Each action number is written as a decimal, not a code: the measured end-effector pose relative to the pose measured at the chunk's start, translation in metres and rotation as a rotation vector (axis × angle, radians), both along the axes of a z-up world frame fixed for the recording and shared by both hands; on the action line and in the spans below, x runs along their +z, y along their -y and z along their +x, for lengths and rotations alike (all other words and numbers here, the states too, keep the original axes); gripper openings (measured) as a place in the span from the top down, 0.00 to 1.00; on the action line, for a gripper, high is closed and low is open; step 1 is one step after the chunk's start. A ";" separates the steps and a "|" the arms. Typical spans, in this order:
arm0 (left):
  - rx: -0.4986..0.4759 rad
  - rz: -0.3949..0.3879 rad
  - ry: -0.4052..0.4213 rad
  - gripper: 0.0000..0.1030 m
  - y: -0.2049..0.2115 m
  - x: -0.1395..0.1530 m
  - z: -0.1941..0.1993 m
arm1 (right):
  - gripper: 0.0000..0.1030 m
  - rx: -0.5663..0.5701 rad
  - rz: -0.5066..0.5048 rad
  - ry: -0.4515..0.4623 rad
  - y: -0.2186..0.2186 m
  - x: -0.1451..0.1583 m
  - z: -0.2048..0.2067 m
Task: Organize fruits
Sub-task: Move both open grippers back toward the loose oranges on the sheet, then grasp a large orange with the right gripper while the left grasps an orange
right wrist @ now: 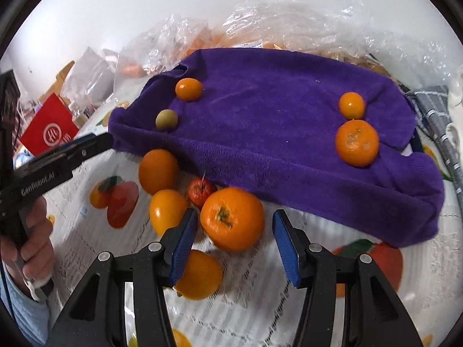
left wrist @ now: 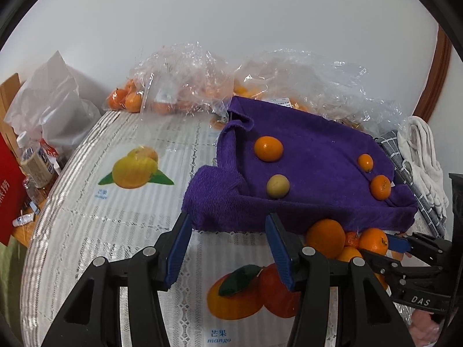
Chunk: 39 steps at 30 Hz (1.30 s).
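A purple towel (left wrist: 312,167) (right wrist: 275,133) lies on the table with several fruits on it: an orange kumquat (left wrist: 268,148) (right wrist: 188,89), a yellow-green fruit (left wrist: 277,185) (right wrist: 166,119), a small orange (left wrist: 365,162) (right wrist: 351,105) and a mandarin (left wrist: 380,187) (right wrist: 357,142). In front of the towel sits a pile: a big orange (right wrist: 232,219), other oranges (right wrist: 158,171) (right wrist: 199,274) and a small red fruit (right wrist: 200,191). My right gripper (right wrist: 234,240) is open with the big orange between its fingers. My left gripper (left wrist: 228,245) is open and empty before the towel's front edge.
Clear plastic bags with oranges (left wrist: 185,84) (right wrist: 303,20) lie behind the towel. A fruit-print tablecloth (left wrist: 115,217) covers the table. Bottles (left wrist: 36,162) and a red box (left wrist: 8,190) stand at the left edge. A checked cloth and white gloves (left wrist: 422,156) lie at right.
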State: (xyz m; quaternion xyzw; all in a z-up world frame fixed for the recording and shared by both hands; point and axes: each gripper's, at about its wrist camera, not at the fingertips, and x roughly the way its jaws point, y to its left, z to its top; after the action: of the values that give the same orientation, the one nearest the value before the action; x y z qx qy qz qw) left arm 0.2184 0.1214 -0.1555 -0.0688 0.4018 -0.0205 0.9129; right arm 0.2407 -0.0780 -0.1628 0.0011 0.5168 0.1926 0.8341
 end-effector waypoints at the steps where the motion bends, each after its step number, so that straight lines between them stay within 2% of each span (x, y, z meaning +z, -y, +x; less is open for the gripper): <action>1: -0.001 0.008 0.002 0.51 0.002 -0.001 -0.001 | 0.50 0.000 0.005 0.006 0.000 0.000 0.000; 3: -0.007 0.015 0.003 0.51 0.005 -0.002 -0.001 | 0.60 0.010 0.006 0.022 0.001 0.000 -0.001; 7: -0.057 -0.039 0.001 0.51 0.011 -0.002 -0.003 | 0.60 -0.009 0.040 0.025 0.013 0.004 -0.005; 12: -0.148 -0.118 0.012 0.51 0.031 0.004 -0.009 | 0.60 -0.106 -0.052 0.052 0.042 0.009 -0.003; 14: -0.147 -0.126 -0.016 0.51 0.042 0.005 -0.006 | 0.60 -0.131 -0.016 0.003 0.055 0.003 0.001; 15: -0.157 -0.122 -0.039 0.51 0.048 0.005 -0.002 | 0.60 -0.143 0.029 -0.011 0.062 0.001 0.002; 17: -0.152 -0.101 -0.069 0.51 0.058 0.004 0.005 | 0.60 -0.153 0.049 -0.021 0.066 0.001 0.002; 20: -0.144 -0.100 -0.112 0.51 0.067 -0.006 0.015 | 0.59 -0.139 0.012 0.000 0.060 0.000 0.000; 24: -0.151 -0.157 -0.117 0.51 0.068 -0.017 0.014 | 0.55 -0.124 -0.035 0.038 0.054 -0.003 -0.003; 28: -0.148 -0.156 -0.123 0.51 0.071 -0.019 0.013 | 0.54 -0.141 -0.074 0.069 0.046 -0.006 -0.002; 29: -0.139 -0.168 -0.128 0.51 0.069 -0.020 0.014 | 0.54 -0.140 -0.091 0.081 0.044 -0.007 -0.003; 31: -0.129 -0.206 -0.141 0.65 0.065 -0.022 0.016 | 0.54 -0.136 -0.115 0.097 0.041 -0.007 -0.004; 34: -0.122 -0.236 -0.124 0.69 0.055 -0.018 0.014 | 0.55 -0.130 -0.116 0.094 0.043 -0.006 -0.004; 39: -0.100 -0.151 -0.083 0.71 0.046 -0.007 0.007 | 0.57 -0.154 -0.024 0.052 0.057 -0.004 0.001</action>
State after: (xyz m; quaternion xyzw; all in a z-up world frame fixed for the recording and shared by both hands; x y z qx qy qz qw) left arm 0.2253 0.0749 -0.1623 -0.1182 0.4396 -0.0934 0.8854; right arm 0.2414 -0.1347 -0.1672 0.0260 0.4955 0.1216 0.8597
